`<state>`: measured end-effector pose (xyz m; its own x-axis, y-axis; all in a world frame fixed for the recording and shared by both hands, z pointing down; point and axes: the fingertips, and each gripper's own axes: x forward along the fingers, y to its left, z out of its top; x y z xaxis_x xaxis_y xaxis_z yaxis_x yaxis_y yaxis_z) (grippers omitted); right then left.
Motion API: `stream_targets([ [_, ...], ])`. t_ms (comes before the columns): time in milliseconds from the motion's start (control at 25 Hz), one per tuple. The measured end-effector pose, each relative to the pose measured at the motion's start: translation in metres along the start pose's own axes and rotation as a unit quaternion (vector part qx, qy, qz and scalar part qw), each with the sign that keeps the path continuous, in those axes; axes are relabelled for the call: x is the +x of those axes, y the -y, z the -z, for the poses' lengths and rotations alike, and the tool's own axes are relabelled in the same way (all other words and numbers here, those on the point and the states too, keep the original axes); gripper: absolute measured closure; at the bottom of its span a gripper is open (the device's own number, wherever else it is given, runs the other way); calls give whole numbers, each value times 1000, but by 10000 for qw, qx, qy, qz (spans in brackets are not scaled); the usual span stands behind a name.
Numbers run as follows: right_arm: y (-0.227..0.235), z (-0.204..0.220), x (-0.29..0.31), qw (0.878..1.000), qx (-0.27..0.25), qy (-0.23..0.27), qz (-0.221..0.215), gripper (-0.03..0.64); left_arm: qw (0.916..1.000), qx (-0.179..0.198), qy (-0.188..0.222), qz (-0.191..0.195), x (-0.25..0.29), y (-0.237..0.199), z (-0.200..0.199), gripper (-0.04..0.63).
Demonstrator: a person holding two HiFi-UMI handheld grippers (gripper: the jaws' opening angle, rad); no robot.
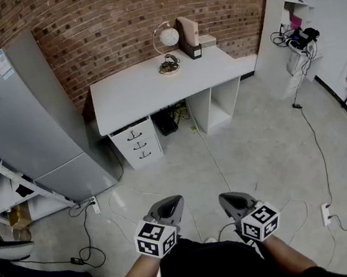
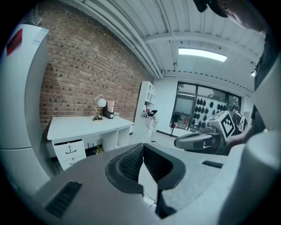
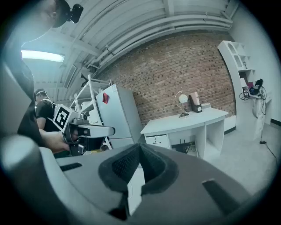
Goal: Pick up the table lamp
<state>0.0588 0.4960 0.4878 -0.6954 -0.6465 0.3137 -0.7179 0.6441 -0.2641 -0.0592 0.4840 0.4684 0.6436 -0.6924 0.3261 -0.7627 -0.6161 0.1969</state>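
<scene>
Left gripper (image 1: 171, 204): jaws fully together, nothing in them. Right gripper (image 1: 229, 199): same deal, pinched closed, empty. Both side by side, low over floor (image 1: 260, 147), tipped a bit down. Lamp (image 1: 168, 49) way ahead of both, well apart, standing upright at back of desk (image 1: 133, 92) by brick wall (image 1: 109, 21), file box (image 1: 189, 36) just beside it. Fridge (image 1: 27, 118) ahead-left of left gripper. Cable (image 1: 212, 154) on floor between grippers and desk.

the left gripper (image 2: 142, 149) is seen with jaws closed on nothing. far off, a lamp (image 2: 100, 106) is set on a desk (image 2: 79, 126); the right gripper (image 2: 182, 141) is held near, at right.
</scene>
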Motion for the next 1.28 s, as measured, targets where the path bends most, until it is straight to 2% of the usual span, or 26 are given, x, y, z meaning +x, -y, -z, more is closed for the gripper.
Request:
stream_targets([
  [480,-2,-2,-3,9999,-103,25,-79,614,10000,64,30,-20,1,6,-4,589],
  [760,-2,-13,-8,9994,-35,280,-194,612,9999,127,33,-18,4,14,-7,589],
  [920,3,-7,-11,9996,-244,112,-66,612,9999,141,59,-1,6,21,-8,589],
  [1280,1,-7,-19,9996,-254,118,-101,612,9997,240,-27,-26,5,32,-7,589],
])
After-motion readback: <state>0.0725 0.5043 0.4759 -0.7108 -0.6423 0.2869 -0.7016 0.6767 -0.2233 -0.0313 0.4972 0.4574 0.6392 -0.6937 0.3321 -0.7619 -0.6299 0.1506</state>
